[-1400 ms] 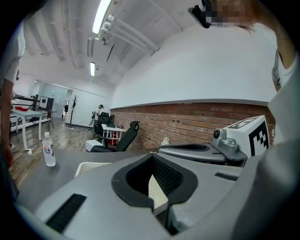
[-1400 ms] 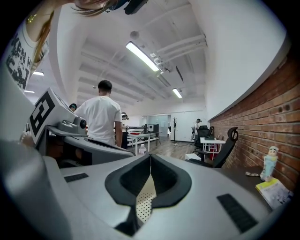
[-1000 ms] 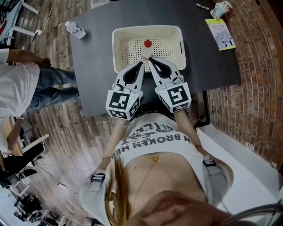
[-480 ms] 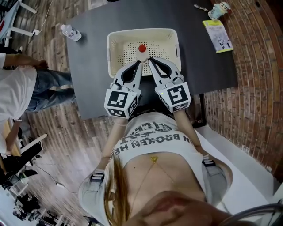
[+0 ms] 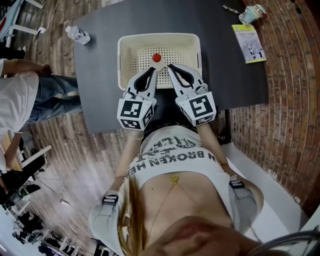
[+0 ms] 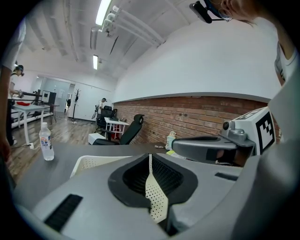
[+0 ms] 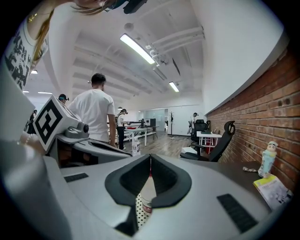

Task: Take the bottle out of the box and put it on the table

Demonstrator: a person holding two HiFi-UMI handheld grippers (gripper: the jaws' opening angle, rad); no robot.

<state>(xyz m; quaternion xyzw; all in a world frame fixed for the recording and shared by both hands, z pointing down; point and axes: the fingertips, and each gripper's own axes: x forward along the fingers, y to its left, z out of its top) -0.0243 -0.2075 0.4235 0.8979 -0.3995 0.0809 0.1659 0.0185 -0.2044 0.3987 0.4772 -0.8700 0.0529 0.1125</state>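
A cream perforated box (image 5: 192, 60) sits on the dark table (image 5: 235, 75). Inside it a clear bottle with a red cap (image 5: 156, 57) stands upright. Both grippers reach over the box's near rim and stop just short of the bottle. My left gripper (image 5: 151, 70) is shut with nothing in it; in the left gripper view its jaws (image 6: 150, 157) meet in front of the box wall (image 6: 93, 163). My right gripper (image 5: 170, 67) is also shut and empty. In the right gripper view the bottle (image 7: 146, 196) shows past the closed tips (image 7: 150, 157).
A second water bottle (image 5: 79, 35) stands at the table's far left corner. A yellow-green booklet (image 5: 248, 42) and a small figurine (image 5: 251, 11) lie at the far right. A person in a white shirt (image 5: 20, 97) stands left of the table.
Both grippers have moved forward over the box's near rim, closer to the red-capped bottle. Both stay shut.
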